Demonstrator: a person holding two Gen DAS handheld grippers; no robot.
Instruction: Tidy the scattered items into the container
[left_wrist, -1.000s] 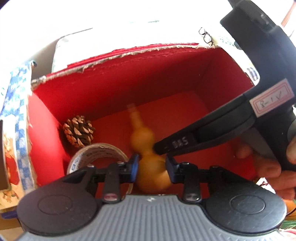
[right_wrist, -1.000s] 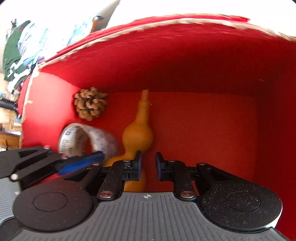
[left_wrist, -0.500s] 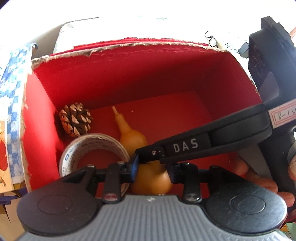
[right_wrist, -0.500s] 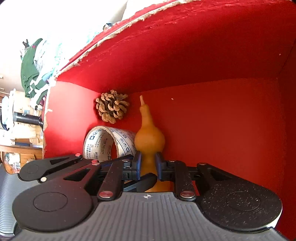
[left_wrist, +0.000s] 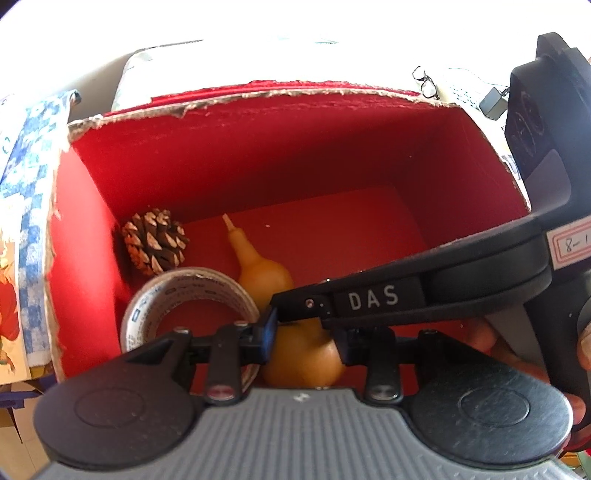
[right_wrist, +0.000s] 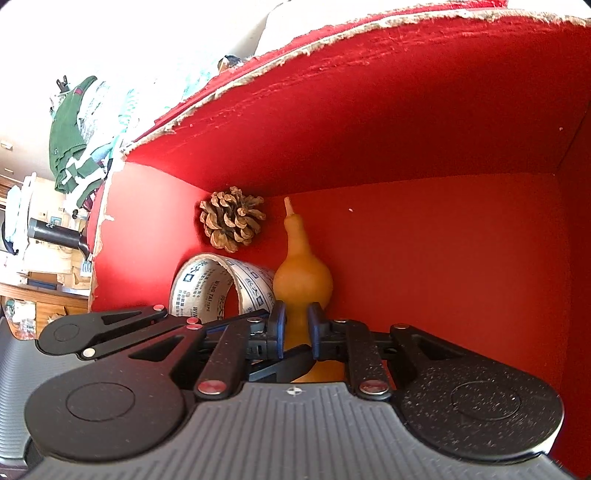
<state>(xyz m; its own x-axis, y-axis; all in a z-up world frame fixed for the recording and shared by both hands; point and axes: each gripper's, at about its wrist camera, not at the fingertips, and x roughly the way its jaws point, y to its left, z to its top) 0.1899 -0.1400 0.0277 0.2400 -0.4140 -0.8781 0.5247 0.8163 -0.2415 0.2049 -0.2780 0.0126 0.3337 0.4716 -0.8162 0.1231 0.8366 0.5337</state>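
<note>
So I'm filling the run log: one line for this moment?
box: pine cone, tape roll, gourd inside | left gripper: around gourd | right gripper: at gourd neck

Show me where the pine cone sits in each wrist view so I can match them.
Left wrist: pine cone at centre-left, in the red box's far left corner.
Right wrist: pine cone left of centre, same corner.
Shared landmark: the tape roll just below it.

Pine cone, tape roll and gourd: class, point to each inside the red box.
Pine cone (right_wrist: 232, 219): right wrist view, centre of its scales.
Tape roll (right_wrist: 207, 280): right wrist view, printed outer band.
Gourd (right_wrist: 303, 275): right wrist view, upper bulb.
</note>
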